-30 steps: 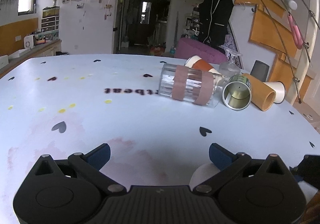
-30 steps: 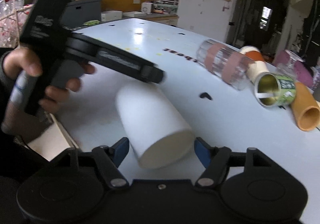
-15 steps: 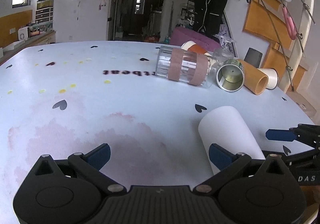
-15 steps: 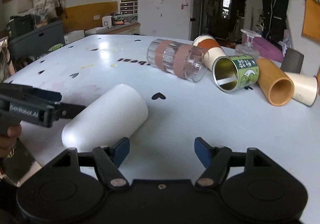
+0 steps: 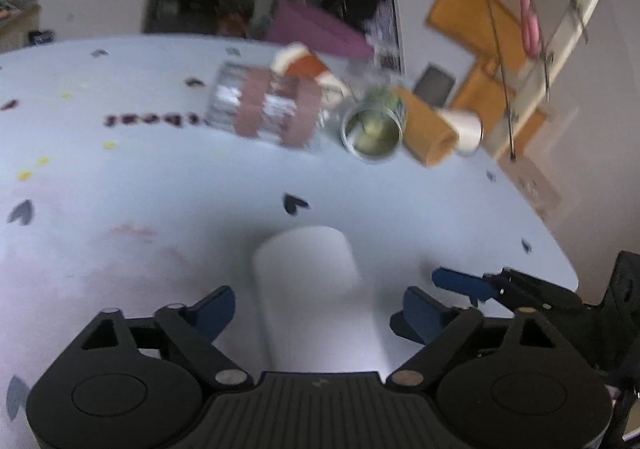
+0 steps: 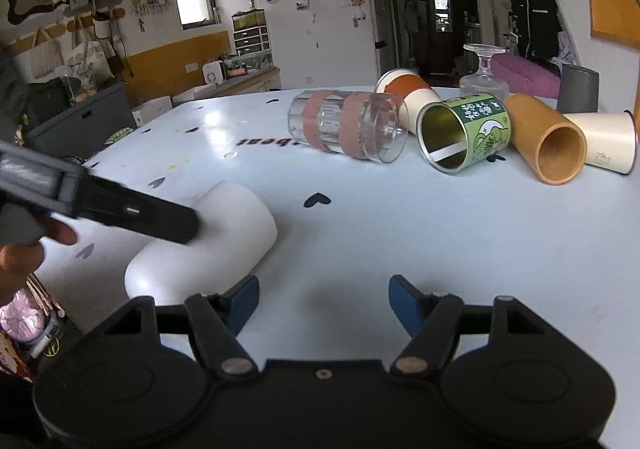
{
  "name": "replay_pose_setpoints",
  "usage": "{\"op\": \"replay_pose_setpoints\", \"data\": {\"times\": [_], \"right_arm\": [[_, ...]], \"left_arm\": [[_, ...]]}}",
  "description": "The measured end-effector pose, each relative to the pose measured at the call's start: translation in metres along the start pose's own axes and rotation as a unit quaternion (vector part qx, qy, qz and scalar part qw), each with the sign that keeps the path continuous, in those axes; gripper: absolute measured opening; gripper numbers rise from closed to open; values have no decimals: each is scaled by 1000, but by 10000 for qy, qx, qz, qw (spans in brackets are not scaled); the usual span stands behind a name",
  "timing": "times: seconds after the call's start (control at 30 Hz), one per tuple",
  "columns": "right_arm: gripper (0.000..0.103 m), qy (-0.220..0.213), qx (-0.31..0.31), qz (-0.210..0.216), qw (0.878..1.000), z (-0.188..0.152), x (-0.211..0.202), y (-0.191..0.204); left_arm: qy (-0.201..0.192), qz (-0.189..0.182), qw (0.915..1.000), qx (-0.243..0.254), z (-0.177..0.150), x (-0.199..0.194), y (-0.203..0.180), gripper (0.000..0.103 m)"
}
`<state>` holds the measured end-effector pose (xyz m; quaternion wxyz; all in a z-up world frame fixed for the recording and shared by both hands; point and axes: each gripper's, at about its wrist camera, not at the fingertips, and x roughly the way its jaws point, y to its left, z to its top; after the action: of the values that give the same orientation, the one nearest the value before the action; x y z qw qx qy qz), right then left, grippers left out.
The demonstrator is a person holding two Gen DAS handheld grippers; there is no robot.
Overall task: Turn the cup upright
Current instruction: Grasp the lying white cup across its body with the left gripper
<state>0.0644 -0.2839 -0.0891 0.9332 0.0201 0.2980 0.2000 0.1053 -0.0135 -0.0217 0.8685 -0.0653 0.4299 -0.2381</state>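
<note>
White cup [image 5: 316,289] lies on its side near the desk [image 5: 160,185] edge, between the spread jaws of the left gripper [image 5: 316,309]. Right gripper [image 6: 322,299], also spread, holds nothing. A glancing closure could roll the cup off the edge.

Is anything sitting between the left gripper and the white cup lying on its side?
Nothing visible. The white cup lies on its side on the table, directly between the open fingers of the left gripper. The right gripper is beside it, open, and the other cups sit farther back.
</note>
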Motion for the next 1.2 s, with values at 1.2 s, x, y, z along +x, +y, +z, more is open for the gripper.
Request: {"op": "replay_pose_setpoints", "data": {"times": [1.2], "right_arm": [[72,-142,126,195,9996,-7,2,-10]], "left_arm": [[110,2047,9785,236,54,-10,47,63]]}}
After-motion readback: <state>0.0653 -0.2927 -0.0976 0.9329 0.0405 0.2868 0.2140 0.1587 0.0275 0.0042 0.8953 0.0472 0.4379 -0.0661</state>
